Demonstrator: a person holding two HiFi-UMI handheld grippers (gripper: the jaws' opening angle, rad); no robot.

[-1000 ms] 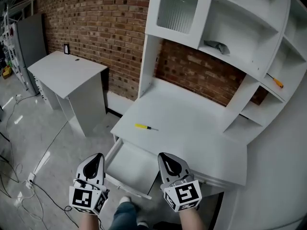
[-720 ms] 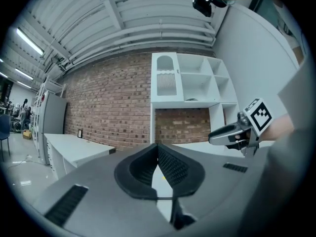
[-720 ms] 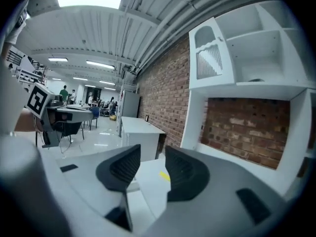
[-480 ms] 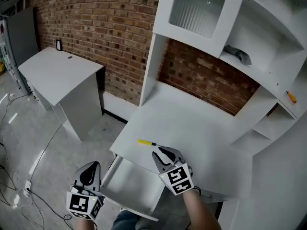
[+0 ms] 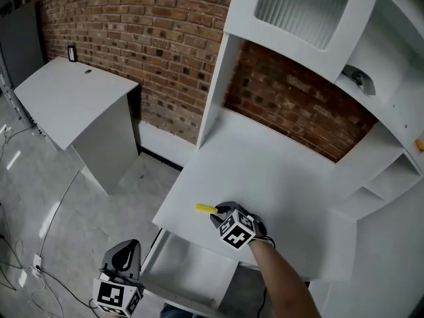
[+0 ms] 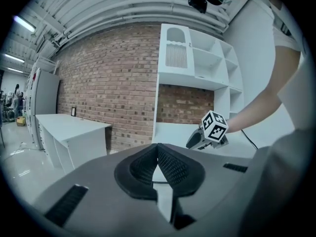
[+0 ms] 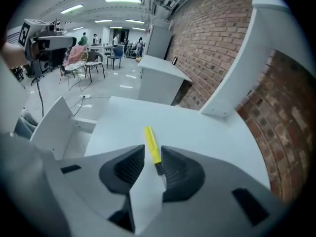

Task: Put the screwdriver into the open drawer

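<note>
White desk with hutch, seen from above; I work it remotely with two hand-held tongs.

(a) Desk top: bare apart from the screwdriver, which lies close to its near-left edge, well apart from the hutch shelves.

(b) Open drawer: pulled out toward me under that same edge, just below and near of the screwdriver. It looks empty as far as it shows.

(c) Right gripper: pitched down over the desk top. Its jaws are closing with a gap left between them, and the junction of yellow handle and dark shaft sits in that gap. I judge the pads are not yet pressing.

(d) Left gripper: jaws together on nothing, held to the left of the drawer and clear of it.

Step in hand: the pickup. To do it well, I would keep the handle centred between the pads, let them settle low against the desk top before they meet, and clamp on the handle, not the thin shaft, so the tool cannot swivel on its way over the edge and down.

Not resolved: from the head view the right gripper covers the shaft and tip. The drawer's near end is cut off by the frame, as is the left gripper's lower body. Whether either pad already grazes the handle I cannot tell.
</note>
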